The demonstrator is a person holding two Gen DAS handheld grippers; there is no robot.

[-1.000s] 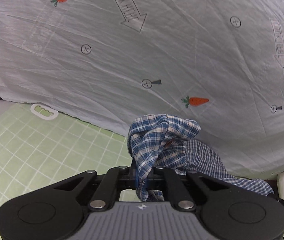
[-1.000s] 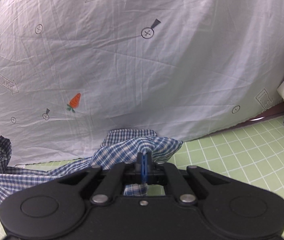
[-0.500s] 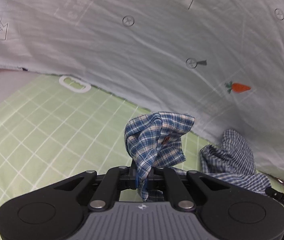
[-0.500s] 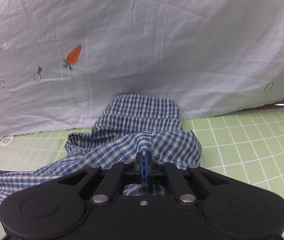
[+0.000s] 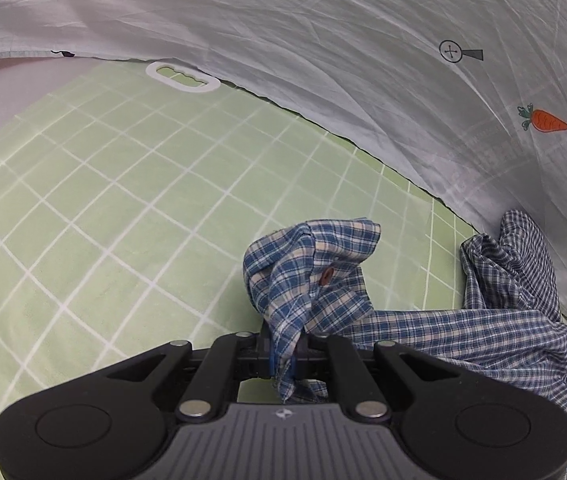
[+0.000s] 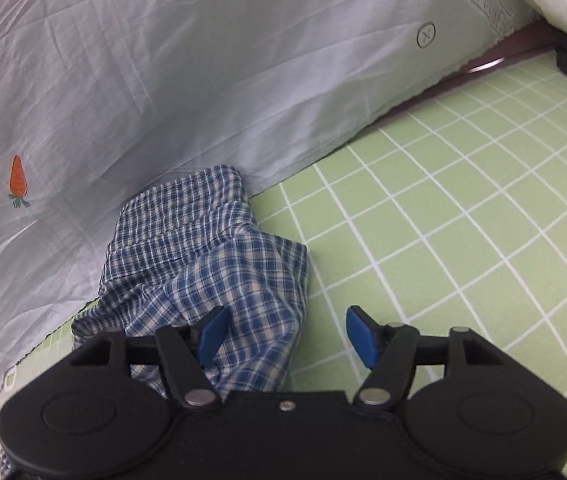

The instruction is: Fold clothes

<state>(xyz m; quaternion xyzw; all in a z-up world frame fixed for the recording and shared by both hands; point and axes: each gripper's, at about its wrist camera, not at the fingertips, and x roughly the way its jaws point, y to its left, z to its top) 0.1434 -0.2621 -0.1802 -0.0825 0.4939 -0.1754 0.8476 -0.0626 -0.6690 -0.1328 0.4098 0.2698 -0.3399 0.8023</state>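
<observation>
— Checked blue cotton, where?
— I see the shirt (image 5: 463, 332) on the green mat (image 5: 123, 208), bunched toward two o'clock against the white sheet (image 5: 323, 40); my left gripper (image 5: 283, 354) pinches its cuff; right gripper (image 6: 285, 334) gapes, empty.

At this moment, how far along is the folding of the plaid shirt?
Early. Done: the blue plaid shirt lies bunched on the green grid mat, against the white carrot-print sheet; no neat fold shows. In hand: the left gripper is clamped on a buttoned edge, while the right gripper is open, gripping nothing. Left: spreading flat and every fold.
</observation>
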